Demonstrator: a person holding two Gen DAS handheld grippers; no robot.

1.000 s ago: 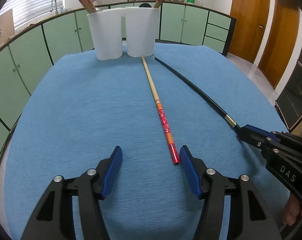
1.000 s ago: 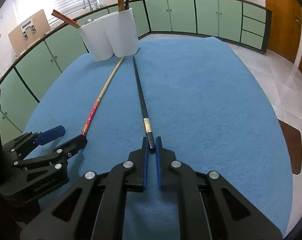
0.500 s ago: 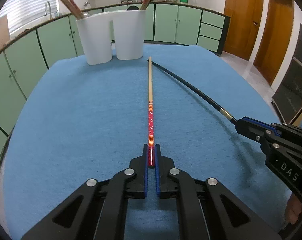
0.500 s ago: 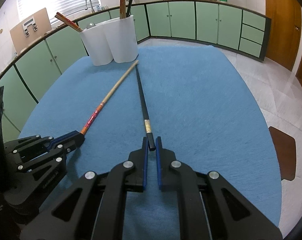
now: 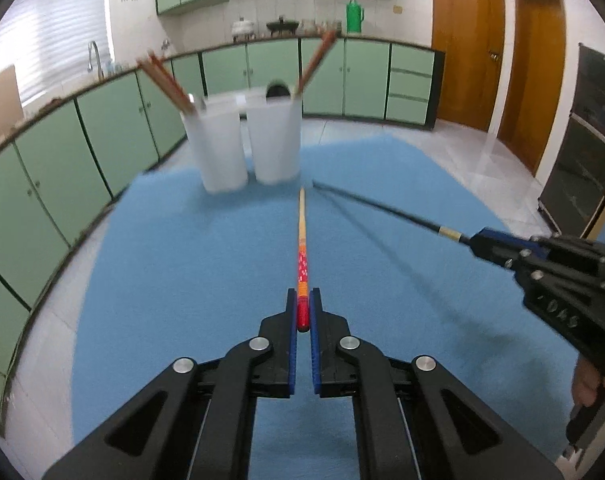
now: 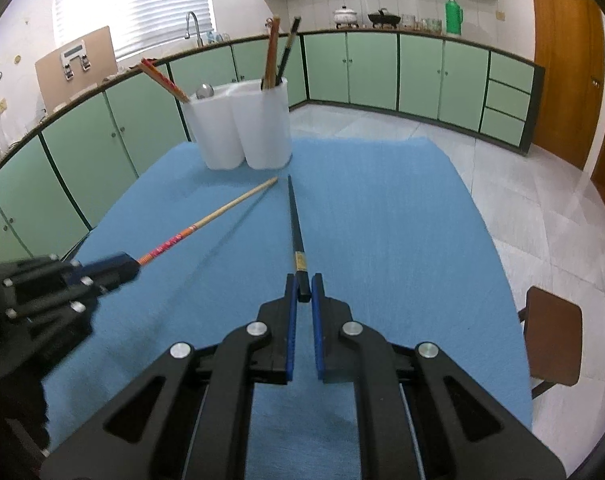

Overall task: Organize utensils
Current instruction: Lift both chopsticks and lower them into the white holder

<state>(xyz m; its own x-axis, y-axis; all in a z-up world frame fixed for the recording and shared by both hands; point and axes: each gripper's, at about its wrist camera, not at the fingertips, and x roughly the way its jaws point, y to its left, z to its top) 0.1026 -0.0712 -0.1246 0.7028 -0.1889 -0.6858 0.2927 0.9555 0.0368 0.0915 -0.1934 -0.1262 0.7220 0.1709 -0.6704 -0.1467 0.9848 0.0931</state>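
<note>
You have one chopstick in each hand. Your left gripper (image 5: 302, 312) is clamped on the red painted end of the long pale wooden chopstick with red and orange bands (image 5: 301, 240), and your right gripper (image 6: 302, 292) is closed tight on the butt of the slim black chopstick with a gold band (image 6: 295, 224). Both sticks appear clear of the blue cloth covering the table (image 5: 174, 280); each casts a thin shadow line on the cloth beneath it, and their tips point toward the pair of white plastic utensil holders (image 6: 242, 124) standing at the far edge. Those holders already carry some items: reddish-brown chopsticks (image 6: 164, 80) leaning out of the left cup beside what looks like a metal spoon (image 6: 205, 91), and a brown and a black stick standing in the right cup. So, judging by this, part of the sorting is done, the pick-up of these last two is done, and no other loose utensil shows on the cloth. What remains for you is to carry each stick forward, tip it upright over a cup and let go.
</note>
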